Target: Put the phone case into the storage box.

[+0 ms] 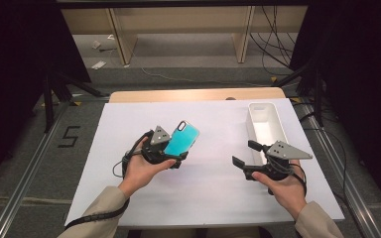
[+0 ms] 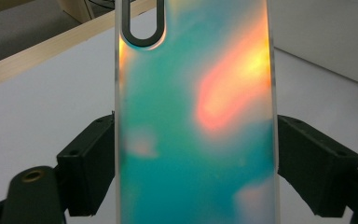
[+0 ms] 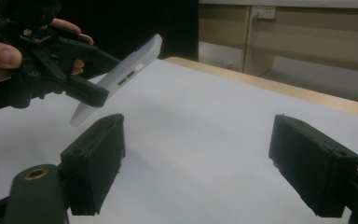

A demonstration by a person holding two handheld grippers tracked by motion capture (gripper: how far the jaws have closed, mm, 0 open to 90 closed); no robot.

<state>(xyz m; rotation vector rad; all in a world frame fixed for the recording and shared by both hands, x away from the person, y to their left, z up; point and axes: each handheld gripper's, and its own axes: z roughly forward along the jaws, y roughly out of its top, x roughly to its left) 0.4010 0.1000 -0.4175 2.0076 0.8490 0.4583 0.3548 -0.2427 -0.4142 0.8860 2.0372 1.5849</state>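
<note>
Phone case (image 1: 183, 139), teal with an orange sheen and a dark oval camera opening at its top, is lifted off the table, clamped by its two long edges in the left gripper (image 1: 171, 156); in the left gripper view its back fills the space between the two black jaws, which press on its sides. No brand or lettering can be read on it. On the floor at the far left a large "5" (image 1: 68, 136) is marked in tape. A white sheet (image 1: 198, 193) covers the table, and a strip of the wooden tabletop (image 1: 198, 94) shows at its far edge. Beyond it stand pale wooden shelves (image 1: 183, 29), with cables on the floor. The right gripper (image 1: 243, 154) hovers with jaws wide apart and nothing between them. Just beside it lies a long white tray (image 1: 250, 126); nothing can be seen inside it.
</note>
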